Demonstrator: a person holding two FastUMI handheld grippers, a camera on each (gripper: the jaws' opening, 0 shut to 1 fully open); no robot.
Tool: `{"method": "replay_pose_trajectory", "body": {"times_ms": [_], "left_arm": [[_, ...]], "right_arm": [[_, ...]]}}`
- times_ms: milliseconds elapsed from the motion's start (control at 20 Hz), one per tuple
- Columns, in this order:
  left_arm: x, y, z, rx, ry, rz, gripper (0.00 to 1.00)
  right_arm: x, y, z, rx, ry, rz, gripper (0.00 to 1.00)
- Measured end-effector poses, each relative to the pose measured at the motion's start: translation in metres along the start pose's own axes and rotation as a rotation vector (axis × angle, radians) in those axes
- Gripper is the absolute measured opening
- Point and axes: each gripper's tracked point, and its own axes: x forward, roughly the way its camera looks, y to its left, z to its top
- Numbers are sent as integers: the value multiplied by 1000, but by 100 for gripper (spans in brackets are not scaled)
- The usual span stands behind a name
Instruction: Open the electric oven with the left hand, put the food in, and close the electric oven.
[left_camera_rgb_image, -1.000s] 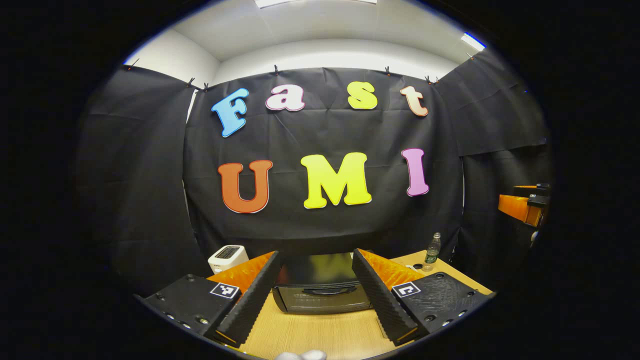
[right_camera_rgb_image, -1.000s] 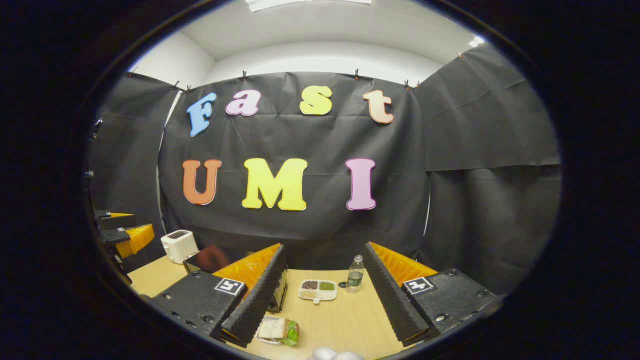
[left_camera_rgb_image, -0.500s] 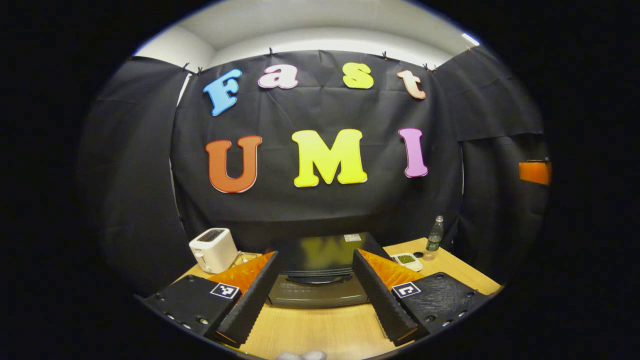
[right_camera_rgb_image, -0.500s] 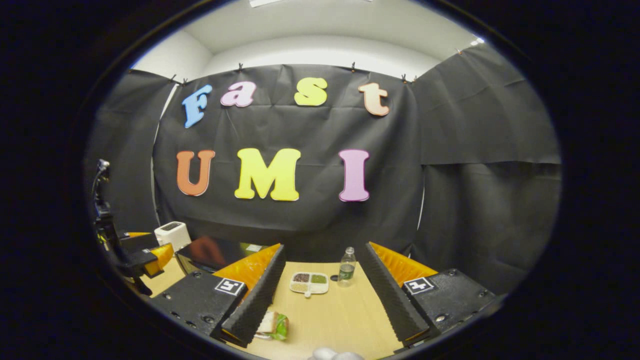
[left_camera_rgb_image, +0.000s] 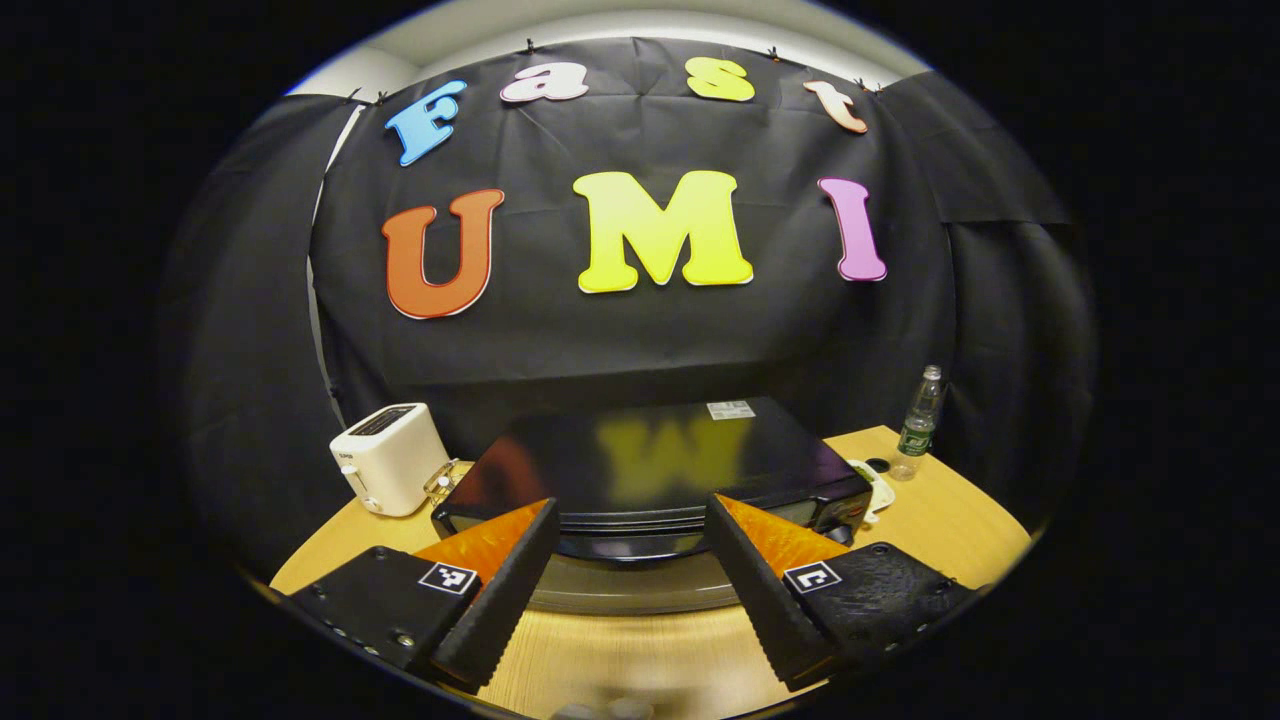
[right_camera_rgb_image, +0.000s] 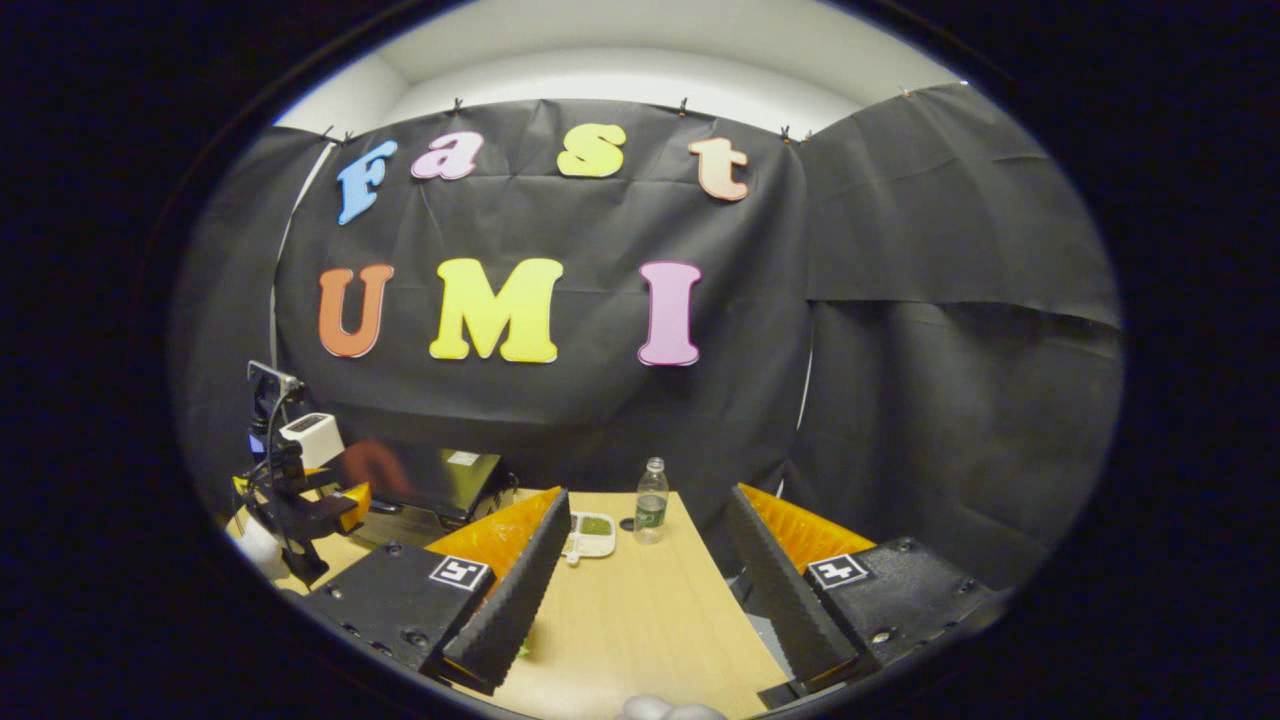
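**Over the oven front, both grippers empty**

Ahead of my left gripper (left_camera_rgb_image: 628, 560), just past its fingertips, sits the electric oven (left_camera_rgb_image: 650, 470) on the wooden table (left_camera_rgb_image: 950, 520). Its glossy black top fills the space beyond my spread fingers (left_camera_rgb_image: 500, 590), and the curved front edge of the oven lies between them. The jaws stand wide apart with nothing between the pads; neither finger touches the oven as far as I can tell, though the lower front and its handle are blurred from this angle. To the left of the gripper, beside the oven's left end, stands a white toaster (left_camera_rgb_image: 385, 458). To the right, past the oven's far corner, a water bottle (left_camera_rgb_image: 918, 425) stands upright near the wall, with a small white dish (left_camera_rgb_image: 872, 487) peeking out beside the oven.

Between the fingers of my right gripper (right_camera_rgb_image: 640, 590) I see bare tabletop (right_camera_rgb_image: 640, 620). This gripper is also wide open and holds nothing. Straight ahead of it, near the table's far edge, stand the bottle (right_camera_rgb_image: 651, 500) and, just left of it, a white divided tray (right_camera_rgb_image: 590, 533) with something green in one compartment. Far to the left of this gripper is the oven (right_camera_rgb_image: 430, 480), with the left gripper (right_camera_rgb_image: 300, 500) hanging in front of it. A sliver of green shows at the tip of the right gripper's left finger; I cannot tell what it is.
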Motion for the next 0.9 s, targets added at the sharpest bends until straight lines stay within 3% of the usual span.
{"method": "replay_pose_trajectory", "body": {"times_ms": [500, 550, 600, 900], "left_arm": [[15, -8, -17, -22, 45, -24, 98], [12, -8, -18, -22, 44, -25, 90], [9, -9, -19, -21, 44, -26, 99], [-19, -8, -37, -22, 50, -34, 98]], "right_arm": [[8, 8, 1, -13, 9, 21, 96], [8, 11, 2, -18, 9, 26, 100], [8, 13, 1, -24, 8, 31, 96], [7, 24, -4, -26, 12, 68, 96]]}}
